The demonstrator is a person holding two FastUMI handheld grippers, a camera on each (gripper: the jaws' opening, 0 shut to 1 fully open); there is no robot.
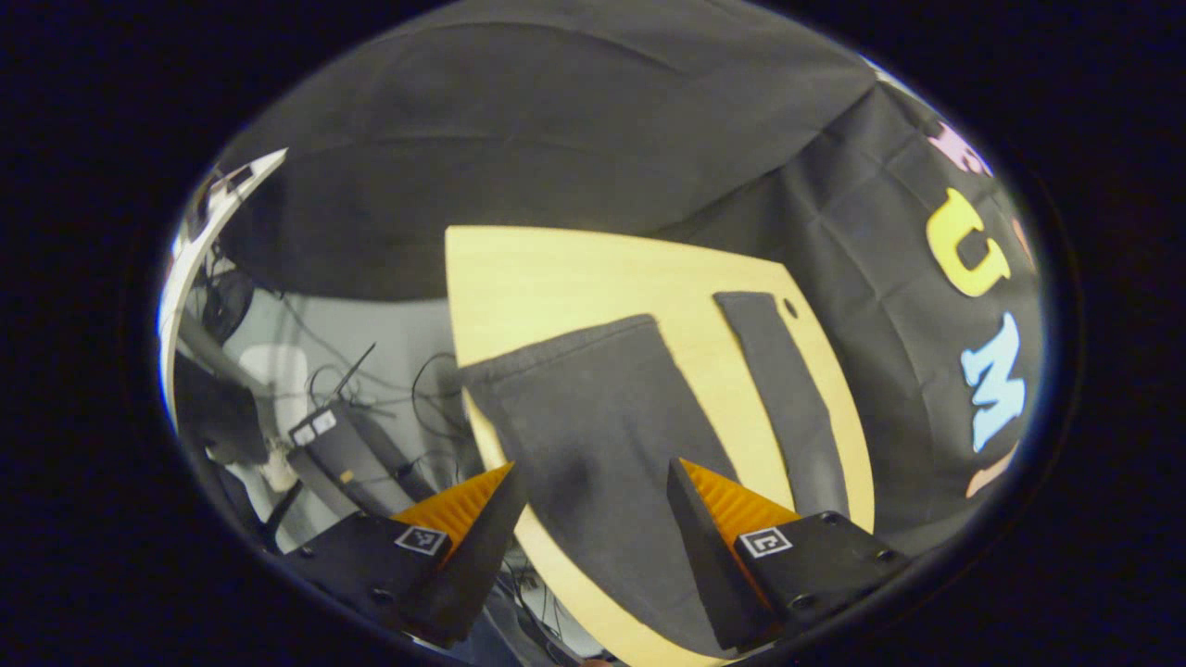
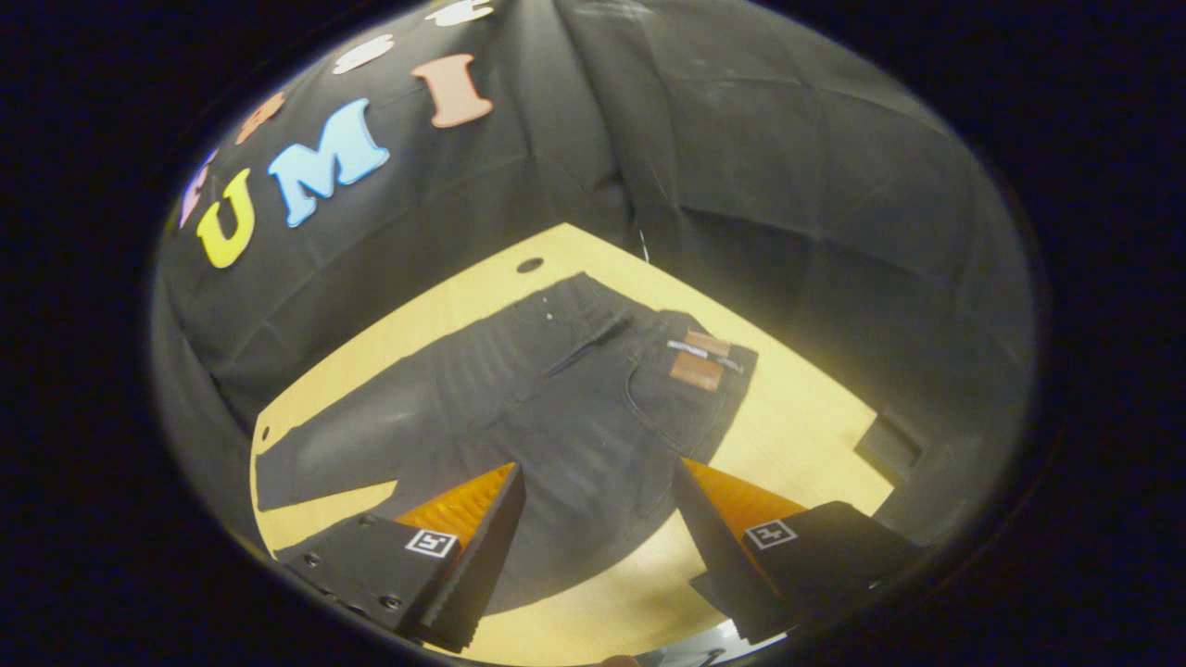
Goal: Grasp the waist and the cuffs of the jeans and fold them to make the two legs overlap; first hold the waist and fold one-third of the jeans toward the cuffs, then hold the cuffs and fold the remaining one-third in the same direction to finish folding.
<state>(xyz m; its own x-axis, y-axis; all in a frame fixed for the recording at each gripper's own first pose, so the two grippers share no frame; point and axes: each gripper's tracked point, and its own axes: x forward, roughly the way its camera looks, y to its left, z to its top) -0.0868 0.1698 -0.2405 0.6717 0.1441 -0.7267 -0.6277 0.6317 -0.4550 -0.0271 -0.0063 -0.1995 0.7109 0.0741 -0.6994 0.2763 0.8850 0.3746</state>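
Dark jeans (image 2: 519,398) lie flat and spread out on a light wooden table (image 2: 806,417). In the right gripper view the waist end with its brown patch (image 2: 697,369) points to the far right, and a leg runs off to the left. My right gripper (image 2: 598,519) hovers open above the seat of the jeans, touching nothing. In the left gripper view the two legs lie apart: a wide leg (image 1: 593,435) close by and a narrow one (image 1: 783,389) farther off. My left gripper (image 1: 593,519) stands open over the near leg's cuff end, holding nothing.
Black cloth walls close the booth behind the table (image 1: 574,278). Left of the table edge, in the left gripper view, the floor holds a black box with cables (image 1: 329,440) and a chair base (image 1: 227,306). A small hole (image 2: 530,265) marks the tabletop's far corner.
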